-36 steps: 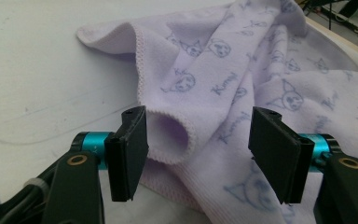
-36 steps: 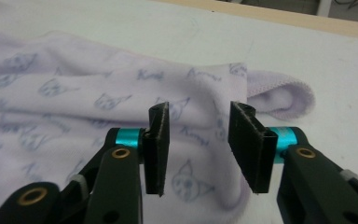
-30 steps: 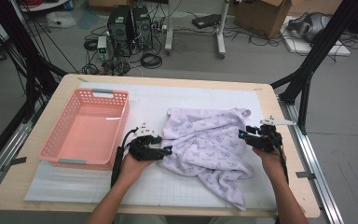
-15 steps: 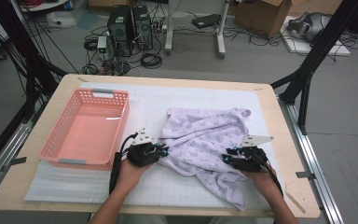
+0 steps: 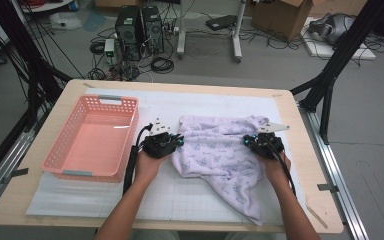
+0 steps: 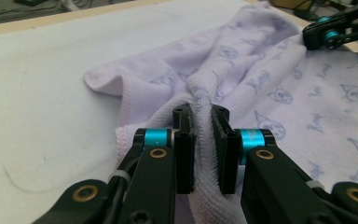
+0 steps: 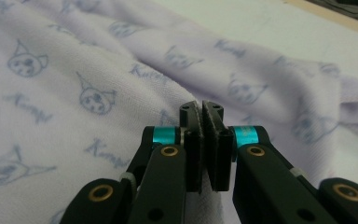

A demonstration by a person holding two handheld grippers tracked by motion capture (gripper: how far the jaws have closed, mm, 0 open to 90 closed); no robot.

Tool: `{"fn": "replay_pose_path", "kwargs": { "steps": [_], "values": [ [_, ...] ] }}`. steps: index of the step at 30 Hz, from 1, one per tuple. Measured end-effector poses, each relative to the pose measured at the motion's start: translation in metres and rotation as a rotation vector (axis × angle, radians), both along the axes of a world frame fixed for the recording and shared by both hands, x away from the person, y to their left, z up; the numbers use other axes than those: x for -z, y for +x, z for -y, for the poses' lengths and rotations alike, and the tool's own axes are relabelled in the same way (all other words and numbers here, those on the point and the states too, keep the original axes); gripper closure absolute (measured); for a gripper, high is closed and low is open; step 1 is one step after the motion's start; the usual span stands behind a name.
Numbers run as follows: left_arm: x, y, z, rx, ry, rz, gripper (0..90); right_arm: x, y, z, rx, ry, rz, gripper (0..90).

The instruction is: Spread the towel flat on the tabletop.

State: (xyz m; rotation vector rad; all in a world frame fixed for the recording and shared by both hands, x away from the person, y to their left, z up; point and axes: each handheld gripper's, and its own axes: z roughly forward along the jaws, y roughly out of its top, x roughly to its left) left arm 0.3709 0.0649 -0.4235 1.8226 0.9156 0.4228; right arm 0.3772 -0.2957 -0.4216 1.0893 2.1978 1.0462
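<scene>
A pale lilac towel (image 5: 220, 155) printed with small cartoon faces lies rumpled on the white mat (image 5: 105, 195) right of centre in the high view, one corner trailing toward the lower edge of the frame. The left gripper (image 5: 172, 142) sits at the towel's left edge and the right gripper (image 5: 252, 141) at its right side, so the cloth stretches between the two. Each is borne by a hand whose forearm comes in from the bottom of the frame. The jaws of both have just been closing, with cloth between them. In the left gripper view the left gripper (image 6: 203, 119) pinches a raised fold of the towel (image 6: 261, 84), the terry hem bunched between its pads, and the tip of the other gripper shows in the upper right corner of that frame. In the right gripper view the right gripper (image 7: 201, 114) is pressed nearly together on a thin layer of the towel (image 7: 74, 93), whose printed faces and script lettering are plain there though too small to read from above. The high view adds a pink plastic basket (image 5: 60, 155) at the left of the table, just beside the left hand, and cables and computer cases on the floor beyond.
</scene>
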Motion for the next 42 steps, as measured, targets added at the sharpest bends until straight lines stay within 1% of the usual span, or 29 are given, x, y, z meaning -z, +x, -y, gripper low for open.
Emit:
{"fn": "replay_pose_path", "kwargs": {
  "steps": [2, 4, 6, 7, 8, 9, 10, 12, 14, 15, 16, 17, 18, 19, 20, 22, 23, 25, 27, 29, 30, 31, 32, 33, 34, 36, 37, 39, 42],
  "values": [
    [0.003, 0.008, 0.003, -0.025, 0.017, -0.002, 81.1, -0.002, 0.009, -0.002, 0.023, -0.013, 0.016, 86.9],
    [0.007, 0.010, 0.007, -0.049, 0.005, -0.002, 78.0, -0.003, 0.017, -0.002, 0.051, -0.017, 0.027, 87.0],
    [0.009, 0.011, 0.009, -0.071, -0.024, -0.017, 63.9, -0.006, 0.024, -0.001, 0.106, -0.027, 0.038, 87.1],
    [0.009, 0.011, 0.009, -0.071, -0.024, -0.017, 58.6, -0.006, 0.024, -0.001, 0.106, -0.027, 0.038, 87.1],
    [0.009, 0.011, 0.008, -0.062, -0.031, -0.024, 58.6, -0.006, 0.028, 0.002, 0.137, -0.040, 0.046, 87.1],
    [0.007, 0.009, 0.006, -0.062, -0.038, -0.031, 46.9, -0.008, 0.033, 0.012, 0.202, -0.036, 0.050, 87.1],
    [0.005, 0.007, 0.003, -0.055, -0.052, -0.030, 44.2, -0.009, 0.034, 0.017, 0.234, -0.028, 0.048, 87.1],
    [0.002, 0.002, -0.001, -0.045, -0.072, -0.015, 44.4, -0.011, 0.035, 0.025, 0.279, -0.020, 0.068, 87.1],
    [0.000, -0.004, -0.005, -0.012, -0.090, -0.012, 44.9, -0.011, 0.034, 0.029, 0.302, -0.006, 0.053, 86.1],
    [0.000, -0.004, -0.005, -0.012, -0.090, -0.012, 45.5, -0.011, 0.034, 0.029, 0.302, -0.006, 0.053, 86.1],
    [0.000, -0.008, -0.006, 0.008, -0.087, -0.014, 46.1, -0.011, 0.033, 0.030, 0.284, 0.013, 0.033, 79.7],
    [0.001, -0.014, -0.006, 0.057, -0.086, -0.019, 47.6, -0.012, 0.032, 0.029, 0.277, 0.013, 0.031, 75.3],
    [0.001, -0.014, -0.006, 0.057, -0.086, -0.019, 48.1, -0.013, 0.030, 0.028, 0.265, 0.023, 0.028, 71.8],
    [0.003, -0.018, -0.005, 0.079, -0.083, -0.025, 48.1, -0.015, 0.028, 0.026, 0.251, 0.035, 0.025, 67.5],
    [0.006, -0.023, -0.002, 0.132, -0.077, -0.055, 48.1, -0.018, 0.025, 0.025, 0.241, 0.038, 0.030, 64.5],
    [0.008, -0.027, 0.004, 0.189, -0.042, -0.099, 45.8, -0.023, 0.019, 0.023, 0.215, 0.064, 0.026, 61.4],
    [0.008, -0.030, 0.008, 0.208, -0.033, -0.104, 44.1, -0.026, 0.016, 0.022, 0.203, 0.065, 0.032, 60.0],
    [0.010, -0.036, 0.015, 0.224, -0.031, -0.080, 43.8, -0.030, 0.007, 0.021, 0.176, 0.077, 0.044, 58.7],
    [0.014, -0.039, 0.023, 0.245, 0.013, -0.091, 43.5, -0.031, -0.003, 0.021, 0.162, 0.075, 0.053, 57.4],
    [0.021, -0.039, 0.029, 0.266, 0.069, -0.121, 43.0, -0.029, -0.013, 0.025, 0.143, 0.093, 0.044, 57.1],
    [0.021, -0.039, 0.029, 0.266, 0.069, -0.121, 42.8, -0.028, -0.018, 0.027, 0.137, 0.092, 0.045, 57.0],
    [0.025, -0.040, 0.034, 0.270, 0.113, -0.135, 42.9, -0.026, -0.023, 0.029, 0.125, 0.107, 0.040, 56.8],
    [0.026, -0.040, 0.036, 0.267, 0.117, -0.135, 43.8, -0.024, -0.028, 0.031, 0.117, 0.119, 0.033, 56.1],
    [0.026, -0.040, 0.036, 0.267, 0.117, -0.135, 46.9, -0.023, -0.032, 0.033, 0.115, 0.128, 0.027, 55.9],
    [0.026, -0.041, 0.037, 0.253, 0.141, -0.125, 51.9, -0.021, -0.036, 0.036, 0.104, 0.139, 0.018, 55.9],
    [0.025, -0.040, 0.035, 0.245, 0.149, -0.126, 67.6, -0.018, -0.043, 0.039, 0.085, 0.154, 0.006, 55.9],
    [0.025, -0.040, 0.034, 0.244, 0.145, -0.132, 73.4, -0.016, -0.047, 0.040, 0.080, 0.155, 0.000, 55.9],
    [0.024, -0.040, 0.031, 0.244, 0.134, -0.143, 78.1, -0.011, -0.052, 0.041, 0.068, 0.148, -0.008, 55.9],
    [0.020, -0.042, 0.026, 0.237, 0.122, -0.133, 80.0, -0.004, -0.059, 0.042, 0.059, 0.137, -0.017, 55.9]
  ]
}}
